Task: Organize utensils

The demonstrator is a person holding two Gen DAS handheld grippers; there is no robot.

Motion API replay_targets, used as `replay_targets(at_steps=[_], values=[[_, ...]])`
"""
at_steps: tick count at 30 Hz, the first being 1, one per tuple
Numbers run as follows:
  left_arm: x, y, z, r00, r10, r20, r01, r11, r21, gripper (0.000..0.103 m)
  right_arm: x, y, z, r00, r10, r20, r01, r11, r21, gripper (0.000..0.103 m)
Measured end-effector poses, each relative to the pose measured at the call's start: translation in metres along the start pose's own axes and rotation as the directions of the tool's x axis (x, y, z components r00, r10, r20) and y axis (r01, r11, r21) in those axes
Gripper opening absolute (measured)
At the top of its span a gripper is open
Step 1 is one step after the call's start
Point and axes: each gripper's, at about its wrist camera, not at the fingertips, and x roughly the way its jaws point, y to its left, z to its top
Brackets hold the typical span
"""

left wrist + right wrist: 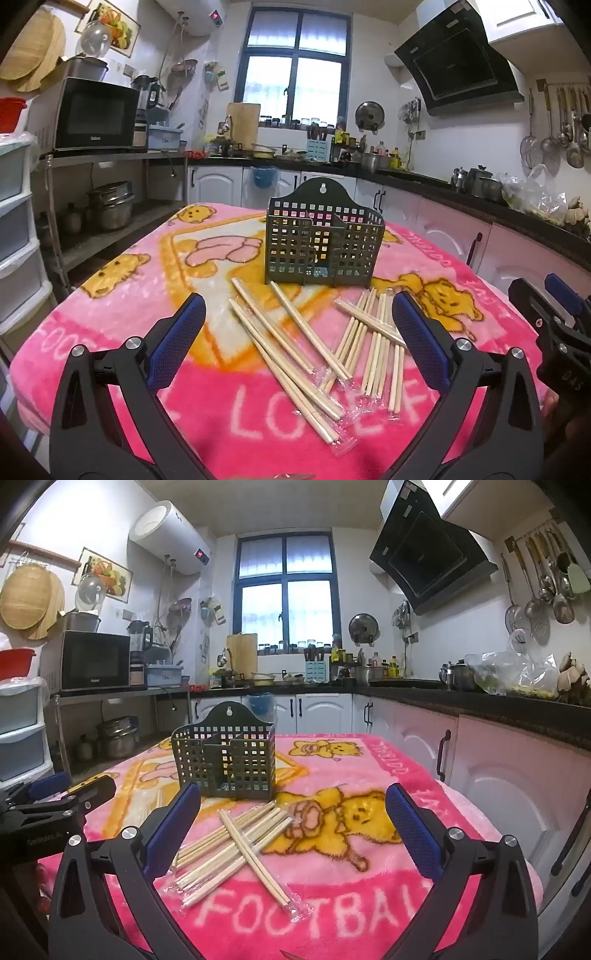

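Observation:
A dark green perforated utensil holder (325, 243) stands empty on the pink blanket-covered table (110, 332); it also shows in the right wrist view (225, 760). Several wrapped wooden chopsticks (306, 347) lie scattered in front of it, in a left group and a right group (376, 347). The right group also shows in the right wrist view (236, 842). My left gripper (299, 332) is open above the chopsticks, holding nothing. My right gripper (293, 823) is open and empty, just right of the right pile. Each gripper shows at the edge of the other's view.
The table fills the kitchen's middle. Steel shelves with a microwave (94, 118) and pots stand left, plastic drawers (18, 240) nearer left. A dark counter with white cabinets (480, 760) runs along the back and right.

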Motion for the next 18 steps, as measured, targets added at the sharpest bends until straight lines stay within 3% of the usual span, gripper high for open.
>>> replay_targets(at_steps=[18], values=[[0.0006, 0.0048, 0.0004, 1.0, -0.002, 0.001, 0.002, 1.0, -0.008, 0.093, -0.0031, 0.0012, 0.0003, 1.0, 0.002, 0.001, -0.002, 1.0, -0.008, 0.097]])
